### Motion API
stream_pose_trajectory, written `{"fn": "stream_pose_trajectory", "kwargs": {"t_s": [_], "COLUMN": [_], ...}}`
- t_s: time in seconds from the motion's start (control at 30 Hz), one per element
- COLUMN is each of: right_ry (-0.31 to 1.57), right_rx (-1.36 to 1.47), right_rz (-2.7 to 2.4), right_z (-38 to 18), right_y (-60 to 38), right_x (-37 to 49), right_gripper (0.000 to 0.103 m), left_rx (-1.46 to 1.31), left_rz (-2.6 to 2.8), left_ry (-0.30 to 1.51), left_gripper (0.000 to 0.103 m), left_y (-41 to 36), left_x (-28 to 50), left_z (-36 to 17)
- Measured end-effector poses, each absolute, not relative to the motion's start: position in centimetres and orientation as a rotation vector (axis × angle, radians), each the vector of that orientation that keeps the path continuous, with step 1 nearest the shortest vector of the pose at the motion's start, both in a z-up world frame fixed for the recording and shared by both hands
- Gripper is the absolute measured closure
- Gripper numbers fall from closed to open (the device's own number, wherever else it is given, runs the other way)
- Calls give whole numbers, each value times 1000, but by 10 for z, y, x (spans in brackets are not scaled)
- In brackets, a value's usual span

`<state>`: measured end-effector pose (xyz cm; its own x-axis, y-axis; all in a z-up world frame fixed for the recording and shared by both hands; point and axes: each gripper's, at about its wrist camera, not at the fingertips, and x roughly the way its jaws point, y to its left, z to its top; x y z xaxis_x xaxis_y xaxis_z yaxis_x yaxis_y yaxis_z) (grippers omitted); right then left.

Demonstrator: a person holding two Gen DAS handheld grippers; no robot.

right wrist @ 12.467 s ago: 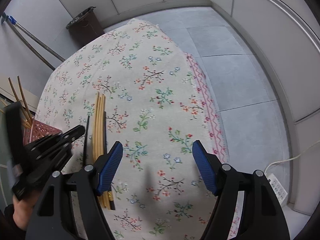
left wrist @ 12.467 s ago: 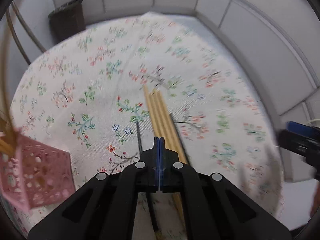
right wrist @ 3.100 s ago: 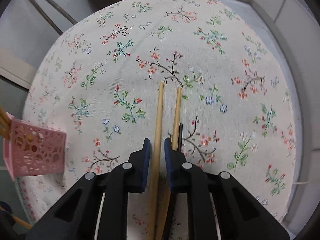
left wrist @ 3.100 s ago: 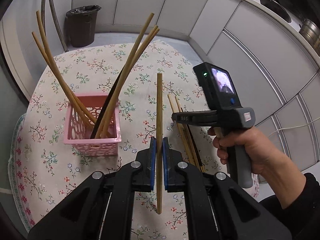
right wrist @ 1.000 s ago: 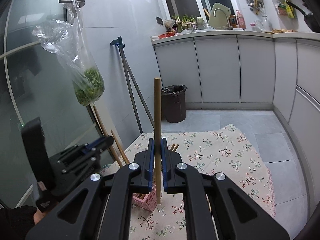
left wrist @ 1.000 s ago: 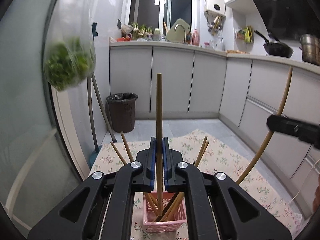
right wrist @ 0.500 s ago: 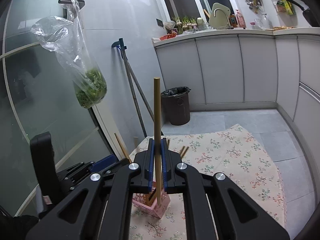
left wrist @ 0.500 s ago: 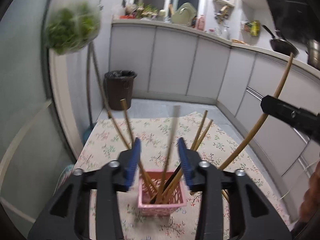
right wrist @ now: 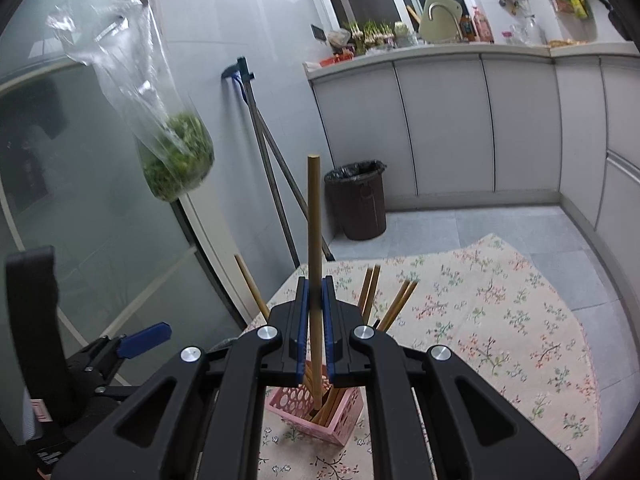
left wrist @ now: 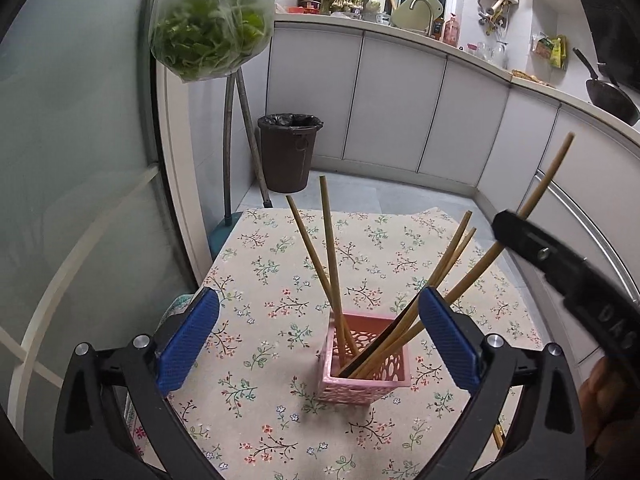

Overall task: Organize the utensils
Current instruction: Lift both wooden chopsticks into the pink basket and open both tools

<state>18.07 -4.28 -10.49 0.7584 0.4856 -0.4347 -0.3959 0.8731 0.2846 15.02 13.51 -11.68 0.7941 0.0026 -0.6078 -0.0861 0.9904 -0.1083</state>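
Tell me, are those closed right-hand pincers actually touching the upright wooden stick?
Touching: the right wrist view shows the right gripper with both blue pads pressed against the chopstick, no gap either side.

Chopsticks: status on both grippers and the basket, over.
Left gripper opening, nothing between its jaws. Right gripper shut on chopstick, tip over pink basket. Nothing blocking the drop.

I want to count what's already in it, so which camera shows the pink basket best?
The left wrist view: the pink basket sits unobstructed between open fingers. In the right wrist view the right gripper hides most of it.
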Motion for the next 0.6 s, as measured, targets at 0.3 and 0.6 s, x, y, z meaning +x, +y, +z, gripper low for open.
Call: {"fn": "stream_pose_trajectory", "kwargs": {"t_s": [0.3,0.6], "right_ry": [553,478], "right_rx": [188,233], "right_rz": [470,475], "right_z": [-116,-92], "right_y": [-44,-69], "right_x": [187,175], "right_gripper": [92,61], "left_rx": [-147,-158], "left_rz": [59,43], "left_ry": [653,622], "left_gripper": [7,7], "left_y": [138,134], "left_x": [153,146], "left_z": [-117,-104]}}
